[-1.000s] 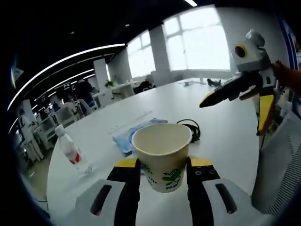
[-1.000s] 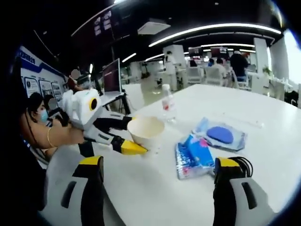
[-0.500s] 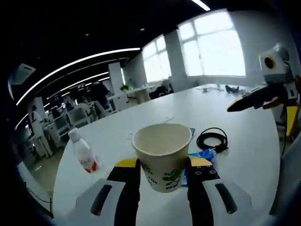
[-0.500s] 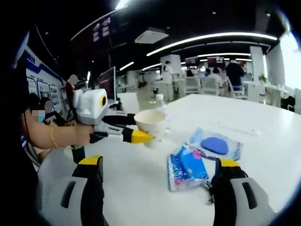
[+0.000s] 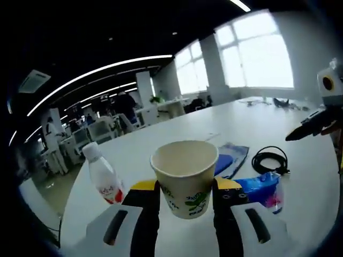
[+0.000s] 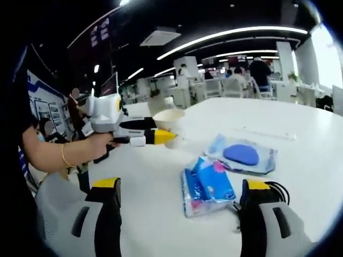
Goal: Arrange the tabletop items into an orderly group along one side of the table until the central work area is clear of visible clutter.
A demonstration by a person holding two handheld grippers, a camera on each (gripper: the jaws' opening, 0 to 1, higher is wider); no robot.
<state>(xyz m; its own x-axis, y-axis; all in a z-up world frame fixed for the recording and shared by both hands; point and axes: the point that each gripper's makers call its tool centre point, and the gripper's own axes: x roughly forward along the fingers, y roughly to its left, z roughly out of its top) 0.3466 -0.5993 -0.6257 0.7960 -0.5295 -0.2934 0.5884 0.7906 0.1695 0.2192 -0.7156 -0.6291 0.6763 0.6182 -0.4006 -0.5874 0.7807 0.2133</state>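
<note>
Since a second ago, you are swinging the left gripper (image 5: 185,195) and its paper cup (image 5: 185,176) leftward over the worktop (image 5: 300,225): the water bottle (image 5: 104,179) is drawing closer to the cup in the left gripper view, and the blue tissue pack (image 5: 262,190) and black cable coil (image 5: 269,160) are now showing to its right.

Nearest in the left gripper view, your jaws are clamping the cup at mid-wall, one on each side, holding it upright and clear of the worktop. Judge it light, thin-walled and easily crushed; it appears empty. You are best keeping the pressure gentle and the grip below the stiffer rolled rim.

In the right gripper view, the right gripper (image 6: 179,206) is hovering with its jaws wide apart, holding nothing, over the tissue pack (image 6: 208,184). That pack is looking soft and slippery-wrapped, so take it across its narrow width. Just beyond it is lying a clear pouch with a blue pad (image 6: 242,155), flat and limp, best pinched at an edge. The cable coil (image 6: 277,191) is sitting beside the right-hand jaw.

Farther off, the bottle is standing upright near the worktop's edge.
</note>
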